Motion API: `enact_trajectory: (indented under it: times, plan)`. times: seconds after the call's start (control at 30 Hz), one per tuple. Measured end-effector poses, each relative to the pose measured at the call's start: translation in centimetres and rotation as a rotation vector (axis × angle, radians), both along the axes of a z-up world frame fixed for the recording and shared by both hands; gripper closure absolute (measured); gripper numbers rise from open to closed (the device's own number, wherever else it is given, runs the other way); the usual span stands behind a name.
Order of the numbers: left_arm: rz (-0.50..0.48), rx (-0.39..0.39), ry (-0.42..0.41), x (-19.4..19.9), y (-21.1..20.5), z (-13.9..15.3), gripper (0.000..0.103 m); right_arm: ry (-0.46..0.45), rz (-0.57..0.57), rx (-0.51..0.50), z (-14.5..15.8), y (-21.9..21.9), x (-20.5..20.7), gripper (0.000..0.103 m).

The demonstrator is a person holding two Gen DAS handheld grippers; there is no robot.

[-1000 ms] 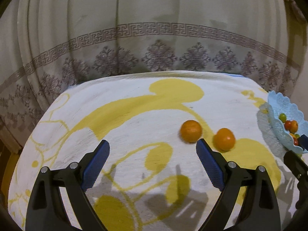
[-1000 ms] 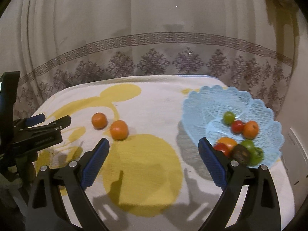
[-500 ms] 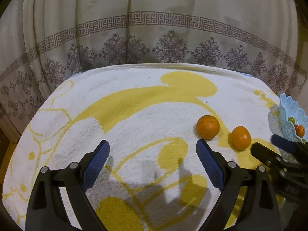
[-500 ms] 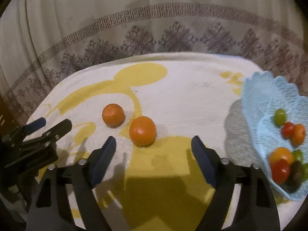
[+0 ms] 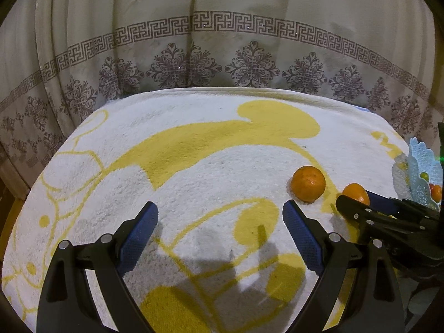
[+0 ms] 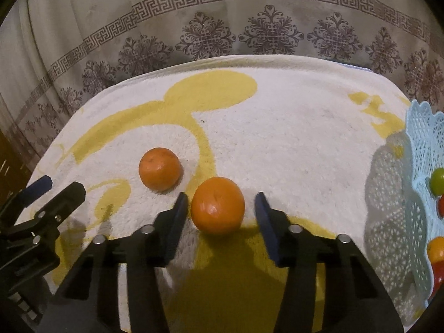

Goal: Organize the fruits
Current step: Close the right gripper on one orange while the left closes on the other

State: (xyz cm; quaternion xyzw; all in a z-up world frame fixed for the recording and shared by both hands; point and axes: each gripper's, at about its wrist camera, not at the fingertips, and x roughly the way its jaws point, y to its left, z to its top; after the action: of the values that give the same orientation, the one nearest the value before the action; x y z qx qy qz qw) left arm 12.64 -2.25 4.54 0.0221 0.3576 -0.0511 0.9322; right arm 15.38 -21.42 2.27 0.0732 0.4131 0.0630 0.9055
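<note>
my right gripper point(image 6: 220, 208) has its jaws spread around the nearer round orange fruit point(image 6: 217, 205) on the white-and-yellow towelled desk point(image 6: 291, 138), not yet pinching, beside 1 more orange point(image 6: 160, 172); my left gripper point(image 5: 220, 227) hovers spread and empty.

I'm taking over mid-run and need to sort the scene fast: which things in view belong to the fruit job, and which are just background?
Job:
near orange, between the open right gripper fingers
far orange, loose on the towel
blue basket with fruit inside
left gripper, open and empty

Background:
yellow-patterned towel
curtain
</note>
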Motion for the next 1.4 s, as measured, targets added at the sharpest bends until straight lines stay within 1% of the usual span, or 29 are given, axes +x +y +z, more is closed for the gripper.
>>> enact_trajectory:
  times: [0.03, 0.07, 0.23, 0.33, 0.47, 0.57, 0.73, 0.77, 0.8, 0.83, 0.9, 0.93, 1.0, 1.1, 1.13, 1.4]
  plan:
    - [0.000, 0.004, 0.001, 0.1, -0.1, 0.0, 0.012, -0.002, 0.006, 0.008, 0.0, -0.1, 0.0, 0.065]
    - [-0.002, 0.006, 0.002, 0.2, -0.3, 0.0, 0.012, -0.002, 0.007, 0.010, 0.1, -0.1, -0.1, 0.065]
    - [-0.028, 0.010, 0.012, 0.9, -1.3, 0.1, 0.012, -0.003, 0.003, 0.010, 0.4, -0.8, -1.5, 0.065]
    - [-0.050, 0.006, 0.017, 1.5, -2.1, 0.1, 0.012, 0.001, -0.016, 0.018, 0.3, -1.9, -3.1, 0.065]
    - [-0.105, -0.001, 0.026, 2.1, -3.9, -0.1, 0.012, 0.002, -0.043, 0.036, 0.3, -3.1, -5.2, 0.065]
    - [-0.136, 0.012, 0.028, 2.4, -5.5, -0.4, 0.012, 0.002, -0.061, 0.059, 0.2, -3.7, -6.3, 0.065]
    - [-0.175, 0.026, 0.033, 3.2, -7.6, -1.0, 0.013, -0.011, -0.071, 0.067, 0.0, -3.8, -7.0, 0.065]
    - [-0.180, 0.031, 0.034, 3.4, -7.9, -1.1, 0.016, -0.012, -0.071, 0.065, 0.0, -3.7, -7.0, 0.065]
    - [-0.183, 0.034, 0.038, 3.6, -8.1, -1.2, 0.022, -0.014, -0.071, 0.064, 0.0, -3.7, -7.0, 0.065]
    - [-0.184, 0.037, 0.051, 3.9, -8.3, -1.5, 0.025, -0.016, -0.071, 0.065, 0.0, -3.7, -7.0, 0.065]
    - [-0.185, 0.026, 0.072, 4.5, -8.4, -1.8, 0.035, -0.016, -0.073, 0.073, -0.1, -3.8, -6.9, 0.065]
    - [-0.185, 0.018, 0.087, 4.8, -8.4, -2.1, 0.038, -0.016, -0.075, 0.077, -0.1, -3.8, -6.9, 0.065]
    - [-0.191, 0.007, 0.102, 5.0, -8.5, -2.4, 0.050, -0.019, -0.076, 0.077, -0.1, -3.8, -6.9, 0.065]
    - [-0.214, -0.019, 0.118, 5.2, -8.5, -2.7, 0.062, -0.021, -0.077, 0.070, 0.0, -3.7, -7.0, 0.065]
    - [-0.218, -0.024, 0.114, 5.1, -8.4, -2.7, 0.064, -0.022, -0.077, 0.072, 0.0, -3.7, -7.0, 0.065]
    - [-0.206, -0.025, 0.095, 3.6, -8.1, -2.2, 0.064, -0.031, -0.077, 0.088, 0.2, -4.1, -7.2, 0.065]
